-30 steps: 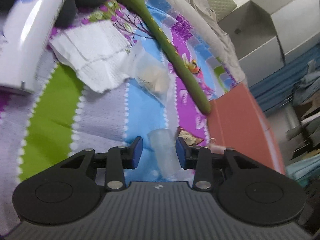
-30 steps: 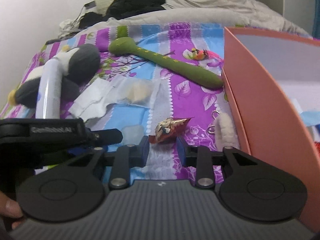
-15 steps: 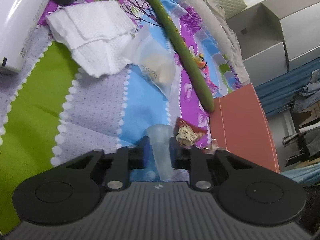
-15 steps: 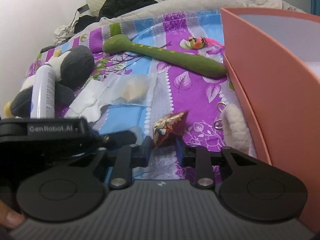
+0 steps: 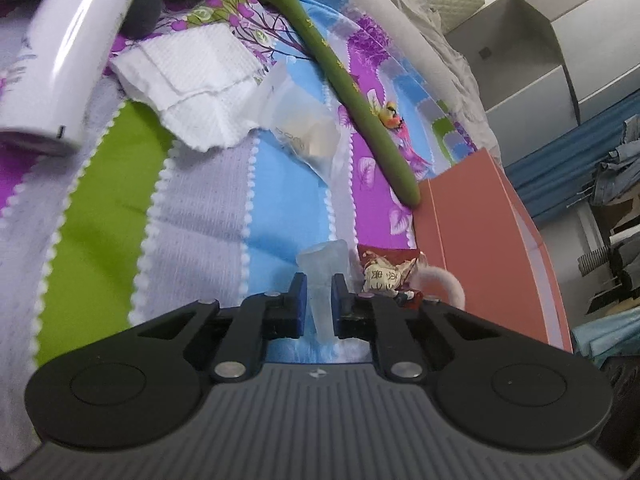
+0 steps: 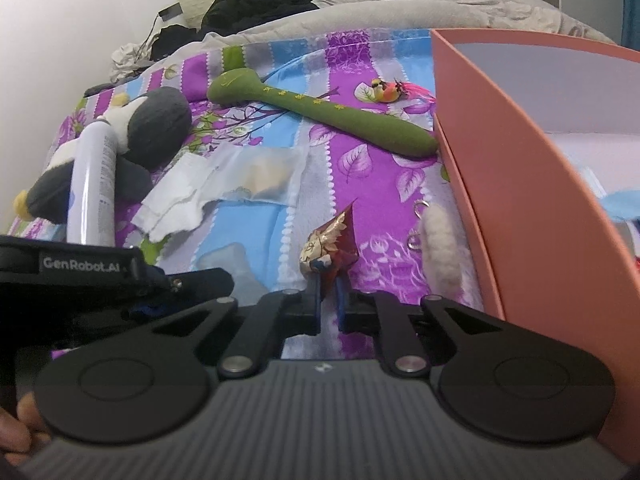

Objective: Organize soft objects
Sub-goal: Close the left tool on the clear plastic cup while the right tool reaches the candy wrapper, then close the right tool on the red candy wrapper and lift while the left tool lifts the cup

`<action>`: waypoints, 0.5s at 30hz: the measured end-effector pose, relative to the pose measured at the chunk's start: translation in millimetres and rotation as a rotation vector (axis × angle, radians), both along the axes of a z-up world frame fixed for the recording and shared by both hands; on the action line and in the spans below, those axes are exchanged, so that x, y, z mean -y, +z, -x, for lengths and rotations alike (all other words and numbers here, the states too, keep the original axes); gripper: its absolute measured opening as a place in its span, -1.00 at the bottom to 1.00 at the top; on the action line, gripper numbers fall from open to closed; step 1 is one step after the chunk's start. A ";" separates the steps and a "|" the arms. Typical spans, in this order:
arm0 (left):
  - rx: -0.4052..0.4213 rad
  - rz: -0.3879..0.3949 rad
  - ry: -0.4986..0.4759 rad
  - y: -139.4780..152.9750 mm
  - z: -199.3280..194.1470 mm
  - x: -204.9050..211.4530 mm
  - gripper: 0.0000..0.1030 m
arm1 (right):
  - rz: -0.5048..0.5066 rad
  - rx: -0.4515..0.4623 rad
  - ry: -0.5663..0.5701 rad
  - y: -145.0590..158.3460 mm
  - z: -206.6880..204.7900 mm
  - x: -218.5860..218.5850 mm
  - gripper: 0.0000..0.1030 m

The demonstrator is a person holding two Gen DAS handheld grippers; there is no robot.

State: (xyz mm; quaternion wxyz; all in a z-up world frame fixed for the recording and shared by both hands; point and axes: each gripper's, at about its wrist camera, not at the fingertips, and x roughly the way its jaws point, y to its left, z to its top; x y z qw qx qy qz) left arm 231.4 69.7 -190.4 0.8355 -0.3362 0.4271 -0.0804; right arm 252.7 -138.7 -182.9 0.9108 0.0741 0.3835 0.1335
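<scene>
The translucent soft piece (image 5: 322,280) lies on the striped bedspread (image 5: 120,208) and is now pinched between the blue pads of the left gripper (image 5: 320,306), whose jaws, well apart a second ago, are closing on it; whether it has been lifted clear of the cloth cannot be told from this angle. Just beside it, the red and gold pouch (image 6: 330,244) has been clamped by the right gripper (image 6: 329,304), which stood open around it a second ago and is now clenched on its lower end. Both grasps appear to have been made, so a carry to the orange box (image 6: 520,184) at the right is judged to be the step due. Other soft things are left on the bedspread: a green plush snake (image 6: 320,114), a grey and white plush toy (image 6: 152,128), a white cloth (image 5: 192,76) and a fluffy white keyring (image 6: 440,244) by the box wall.
</scene>
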 end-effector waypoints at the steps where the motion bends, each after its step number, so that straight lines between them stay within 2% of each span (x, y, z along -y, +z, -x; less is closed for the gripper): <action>1: 0.003 -0.008 0.002 3.6 4.5 -0.3 -0.72 | -0.001 -0.003 0.000 1.6 3.1 1.0 -0.80; 7: 0.029 -0.056 0.026 27.9 36.0 -5.9 -0.73 | 0.011 0.017 0.041 18.1 32.1 -0.6 -0.82; 15: -0.021 -0.098 0.022 35.9 82.0 -10.5 -0.73 | 0.023 0.013 0.082 29.8 69.0 -6.7 -0.82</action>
